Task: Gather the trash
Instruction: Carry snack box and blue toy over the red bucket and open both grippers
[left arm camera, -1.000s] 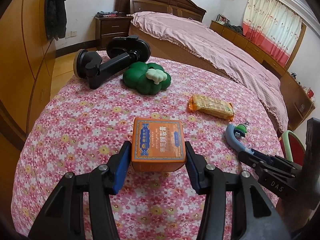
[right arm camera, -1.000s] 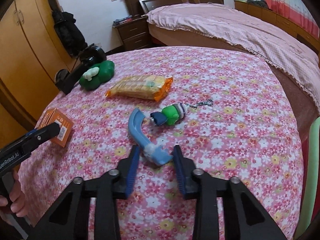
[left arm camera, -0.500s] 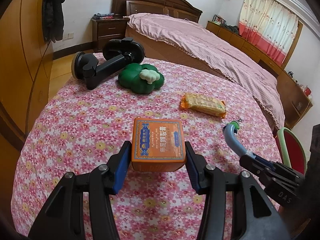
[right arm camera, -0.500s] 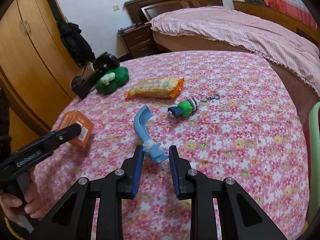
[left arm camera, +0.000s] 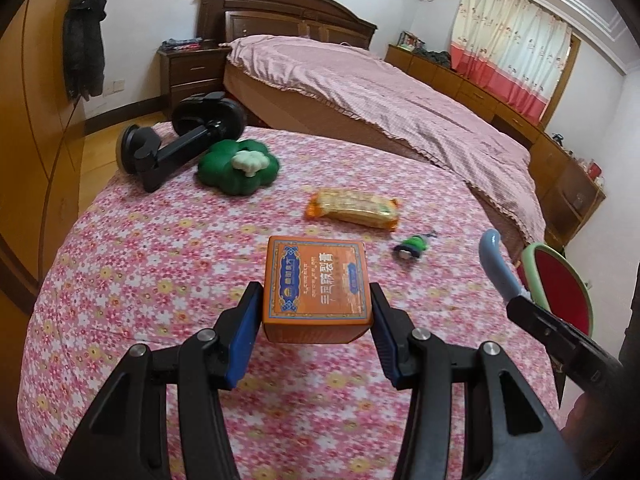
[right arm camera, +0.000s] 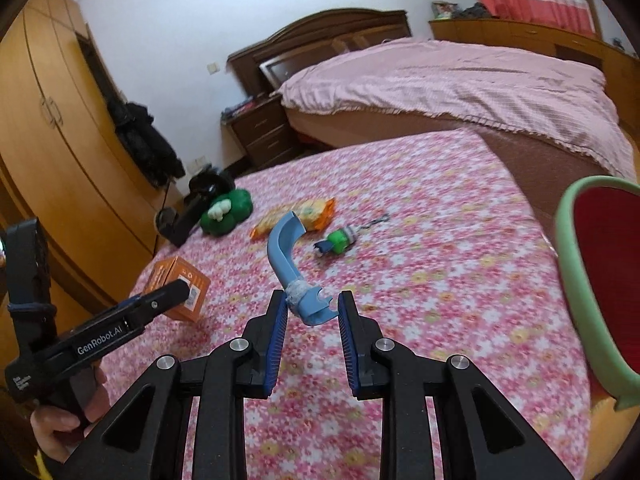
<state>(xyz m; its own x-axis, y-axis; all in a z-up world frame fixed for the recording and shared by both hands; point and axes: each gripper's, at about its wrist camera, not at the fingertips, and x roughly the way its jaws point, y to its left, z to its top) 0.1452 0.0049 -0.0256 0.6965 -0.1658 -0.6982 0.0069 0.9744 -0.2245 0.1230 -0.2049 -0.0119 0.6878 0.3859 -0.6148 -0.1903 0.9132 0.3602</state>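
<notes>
above the floral table [left arm camera: 160, 280], left tongs [left arm camera: 316, 316] gripping orange box [left arm camera: 318, 284] flat, right tongs [right arm camera: 313, 314] clamping curved blue plastic piece [right arm camera: 286, 252] pointing up-away

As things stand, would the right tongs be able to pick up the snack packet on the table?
Probably not yet: the right tongs are shut on the blue curved piece, so they have no room for the snack packet. The path across the flowered table looks free otherwise; only the small green toy lies beside it.
</notes>
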